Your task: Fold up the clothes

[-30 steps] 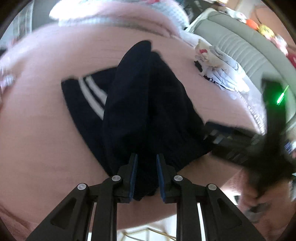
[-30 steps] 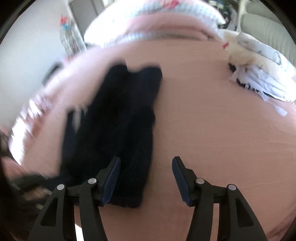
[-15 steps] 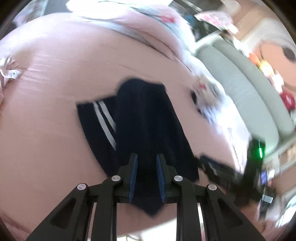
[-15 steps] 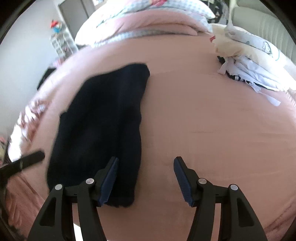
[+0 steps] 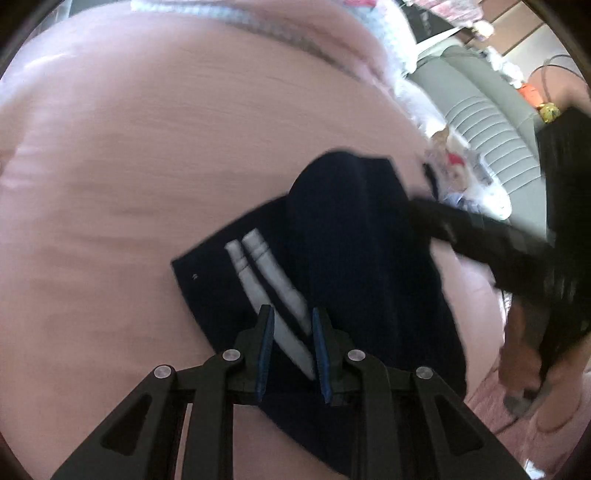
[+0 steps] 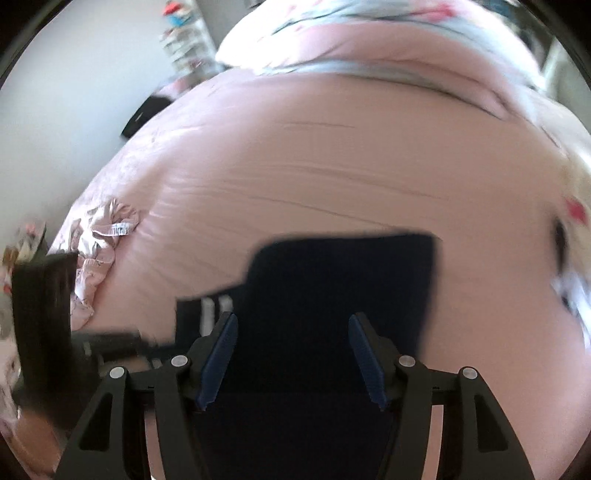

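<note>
- A dark navy garment [image 5: 354,258] lies on a pink bed [image 5: 147,166], partly folded: one dark layer is laid over another, and two pale grey stripes [image 5: 266,280] show on the lower layer at its left side.
- In the left wrist view the garment sits near the middle of the bed, its near edge running under the camera, its far end rounded and pointing toward the pillows [image 5: 258,14].
- The left hand-held gripper [image 5: 293,354] is over the near part of the garment, its blue pads close together with only a narrow slot between them. The striped cloth shows through the slot; I cannot tell whether the pads pinch any fabric.
- The right hand-held gripper [image 6: 293,356] points down over the same garment [image 6: 332,295]. Its jaws are opening, its blue pads stand well apart, and the dark cloth lies below the gap, not pressed by either pad.
- In the left wrist view the right tool appears as a blurred black bar [image 5: 480,240] over the garment's right edge, with a hand [image 5: 524,354] holding it at the right.
- A heap of light-coloured clothes [image 5: 461,184] lies at the right edge of the bed, near a grey-green ribbed sofa [image 5: 487,122].
- A crumpled pink cloth [image 6: 99,236] lies at the bed's left edge in the right wrist view.
</note>
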